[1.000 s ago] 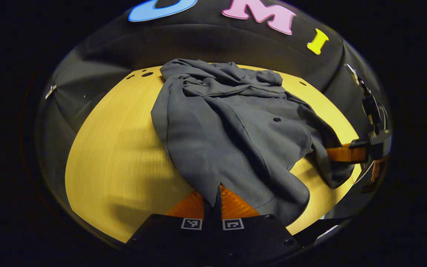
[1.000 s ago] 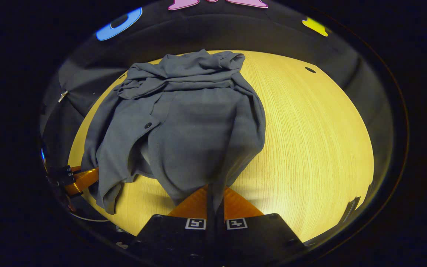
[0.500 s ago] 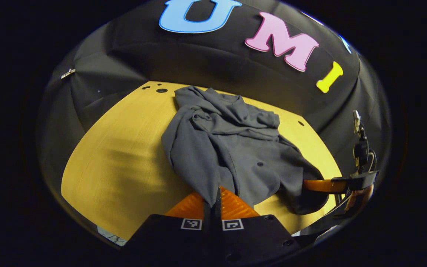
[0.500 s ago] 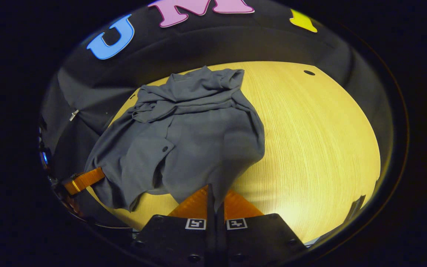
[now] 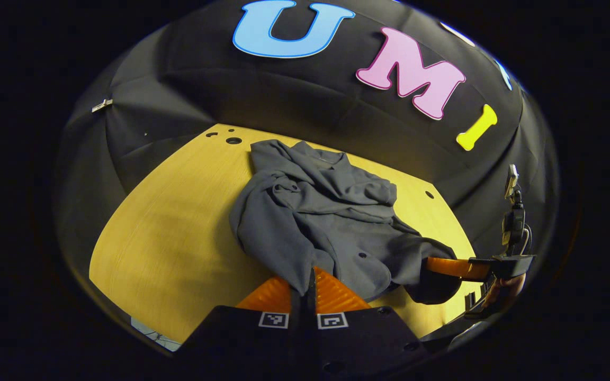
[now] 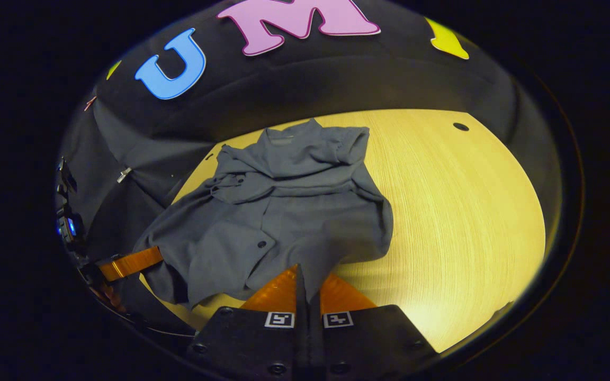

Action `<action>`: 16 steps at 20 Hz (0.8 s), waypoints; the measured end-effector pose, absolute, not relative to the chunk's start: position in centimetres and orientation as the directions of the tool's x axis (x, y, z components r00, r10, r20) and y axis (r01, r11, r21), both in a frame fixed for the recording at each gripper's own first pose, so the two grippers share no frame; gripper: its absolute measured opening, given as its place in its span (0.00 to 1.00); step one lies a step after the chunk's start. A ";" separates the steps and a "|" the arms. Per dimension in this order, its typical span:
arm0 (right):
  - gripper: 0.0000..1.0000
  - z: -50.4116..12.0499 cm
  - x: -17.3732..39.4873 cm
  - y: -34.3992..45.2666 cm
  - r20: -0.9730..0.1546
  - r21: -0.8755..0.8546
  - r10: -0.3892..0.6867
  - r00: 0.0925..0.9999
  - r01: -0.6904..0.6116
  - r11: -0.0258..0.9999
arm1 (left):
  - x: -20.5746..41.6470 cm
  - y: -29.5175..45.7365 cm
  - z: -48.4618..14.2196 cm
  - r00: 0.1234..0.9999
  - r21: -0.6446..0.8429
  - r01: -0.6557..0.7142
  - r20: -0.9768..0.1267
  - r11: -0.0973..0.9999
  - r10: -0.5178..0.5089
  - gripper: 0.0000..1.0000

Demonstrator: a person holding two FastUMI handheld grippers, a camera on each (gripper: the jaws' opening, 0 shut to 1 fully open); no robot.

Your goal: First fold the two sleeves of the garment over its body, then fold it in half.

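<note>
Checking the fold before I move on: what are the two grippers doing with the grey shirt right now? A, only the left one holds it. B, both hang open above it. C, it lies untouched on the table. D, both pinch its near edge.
D: the left gripper and the right gripper each have both fingers closed on the near edge of the grey shirt.

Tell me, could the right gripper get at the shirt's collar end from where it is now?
Probably not yet: the right gripper is shut on the shirt hem, so it must let go first. Beyond that, the collar lies uncovered at the table's far side.
</note>
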State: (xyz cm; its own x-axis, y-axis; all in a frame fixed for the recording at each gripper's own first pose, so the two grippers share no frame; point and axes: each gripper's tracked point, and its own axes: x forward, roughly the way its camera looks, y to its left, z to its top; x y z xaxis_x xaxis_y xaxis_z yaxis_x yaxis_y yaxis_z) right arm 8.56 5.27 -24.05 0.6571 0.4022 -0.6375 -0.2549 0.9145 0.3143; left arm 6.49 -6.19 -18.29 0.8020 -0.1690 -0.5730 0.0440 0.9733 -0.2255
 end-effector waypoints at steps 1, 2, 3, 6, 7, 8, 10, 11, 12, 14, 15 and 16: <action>0.05 -23.6 8.9 5.3 -0.628 0.313 0.407 0.664 -0.263 0.913 | 6.9 -6.3 -17.9 0.806 -0.229 0.043 -0.567 0.972 -0.169 0.05; 0.05 -23.1 9.4 5.4 -0.618 0.310 0.411 0.670 -0.273 0.911 | 7.3 -6.3 -17.3 0.812 -0.232 0.040 -0.560 0.972 -0.167 0.05; 0.05 -22.6 10.0 5.4 -0.609 0.306 0.416 0.675 -0.283 0.909 | 7.8 -6.4 -16.8 0.819 -0.236 0.038 -0.550 0.971 -0.165 0.06; 0.05 -21.5 11.7 5.6 -0.583 0.293 0.428 0.690 -0.312 0.904 | 9.4 -6.3 -15.4 0.839 -0.241 0.027 -0.522 0.970 -0.153 0.05; 0.00 -21.0 12.2 5.6 -0.574 0.293 0.434 0.694 -0.320 0.901 | 9.9 -6.2 -14.9 0.846 -0.242 0.022 -0.513 0.970 -0.147 0.06; 0.05 -20.5 12.9 5.7 -0.562 0.295 0.438 0.702 -0.325 0.898 | 10.5 -6.2 -14.5 0.851 -0.245 0.017 -0.505 0.969 -0.143 0.06; 0.05 -19.9 14.2 6.0 -0.543 0.298 0.447 0.711 -0.335 0.894 | 11.3 -6.2 -13.7 0.861 -0.251 0.007 -0.491 0.968 -0.134 0.06; 0.05 -19.7 14.8 6.0 -0.537 0.297 0.451 0.713 -0.340 0.892 | 11.6 -6.4 -13.4 0.864 -0.254 0.006 -0.486 0.967 -0.133 0.06; 0.05 -19.4 15.4 6.1 -0.529 0.296 0.453 0.718 -0.344 0.891 | 12.0 -6.4 -13.1 0.866 -0.255 0.005 -0.482 0.967 -0.132 0.06; 0.05 -18.7 16.5 6.3 -0.514 0.291 0.460 0.724 -0.357 0.888 | 12.8 -6.4 -12.8 0.870 -0.254 0.004 -0.475 0.967 -0.128 0.06; 0.05 -18.5 17.0 6.4 -0.508 0.286 0.463 0.726 -0.364 0.886 | 13.2 -6.4 -12.6 0.872 -0.253 0.003 -0.473 0.967 -0.127 0.06; 0.05 -18.2 17.6 6.5 -0.500 0.282 0.465 0.730 -0.371 0.885 | 13.7 -6.3 -12.2 0.876 -0.250 0.002 -0.467 0.968 -0.123 0.05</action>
